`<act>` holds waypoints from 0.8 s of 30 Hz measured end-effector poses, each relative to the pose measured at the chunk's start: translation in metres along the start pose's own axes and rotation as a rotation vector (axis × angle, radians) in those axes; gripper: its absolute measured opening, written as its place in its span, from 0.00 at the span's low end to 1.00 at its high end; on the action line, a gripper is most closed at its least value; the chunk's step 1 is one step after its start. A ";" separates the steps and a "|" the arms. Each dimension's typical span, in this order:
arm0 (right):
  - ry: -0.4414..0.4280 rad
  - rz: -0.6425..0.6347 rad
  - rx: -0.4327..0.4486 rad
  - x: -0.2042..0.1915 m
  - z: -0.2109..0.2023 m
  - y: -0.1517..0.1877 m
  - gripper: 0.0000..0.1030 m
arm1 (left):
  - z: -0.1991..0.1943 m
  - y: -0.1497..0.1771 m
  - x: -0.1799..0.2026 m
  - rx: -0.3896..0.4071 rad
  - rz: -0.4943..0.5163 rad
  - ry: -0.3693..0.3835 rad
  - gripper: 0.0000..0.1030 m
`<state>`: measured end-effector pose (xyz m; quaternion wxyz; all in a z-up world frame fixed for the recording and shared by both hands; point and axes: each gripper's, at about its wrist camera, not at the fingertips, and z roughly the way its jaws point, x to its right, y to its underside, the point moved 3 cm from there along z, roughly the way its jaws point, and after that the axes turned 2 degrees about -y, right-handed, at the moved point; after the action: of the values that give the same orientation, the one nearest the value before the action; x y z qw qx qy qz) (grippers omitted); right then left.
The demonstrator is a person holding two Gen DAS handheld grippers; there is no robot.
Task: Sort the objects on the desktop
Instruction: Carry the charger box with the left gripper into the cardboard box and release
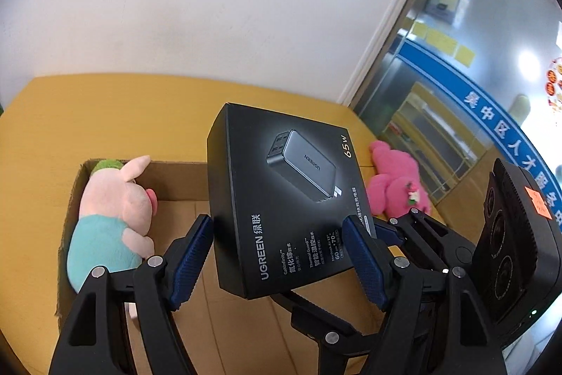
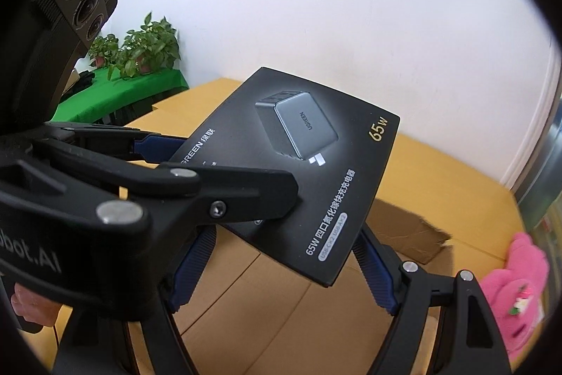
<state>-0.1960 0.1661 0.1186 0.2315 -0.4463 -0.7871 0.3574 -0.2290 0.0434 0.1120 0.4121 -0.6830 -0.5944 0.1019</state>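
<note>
Black charger box (image 1: 281, 199) at frame centre, held in the air over the open cardboard box (image 1: 73, 199), tilted. Left gripper (image 1: 281, 255) clamps its two side edges. Right gripper (image 2: 281, 266) straddles the box's near corner; firm grip or not, cannot tell. Pig plush (image 1: 112, 220) lies inside the carton, left; pink plush (image 1: 397, 185) on the table, right.

A flat black UGREEN charger box (image 1: 281, 199), printed with a grey charger and "65W", sits tilted at centre frame, off the surface. A pig plush (image 1: 112, 213) lies at left inside an open cardboard box (image 1: 70, 199); a pink plush (image 1: 397, 185) lies at right.
</note>
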 end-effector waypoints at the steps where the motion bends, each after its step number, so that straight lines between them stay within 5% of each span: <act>1: -0.010 0.012 -0.014 0.004 0.011 0.002 0.77 | 0.011 0.000 -0.005 -0.017 -0.006 -0.007 0.76; 15: -0.137 0.183 -0.318 0.051 0.146 0.043 0.76 | 0.135 0.022 -0.058 -0.260 -0.061 -0.153 0.73; 24: -0.176 0.288 -0.388 0.070 0.153 0.056 0.77 | 0.152 0.033 -0.048 -0.329 -0.002 -0.260 0.70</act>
<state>-0.3050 0.1921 -0.0191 0.0187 -0.5570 -0.7864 0.2664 -0.3140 0.0689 -0.0251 0.2149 -0.7218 -0.6517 0.0903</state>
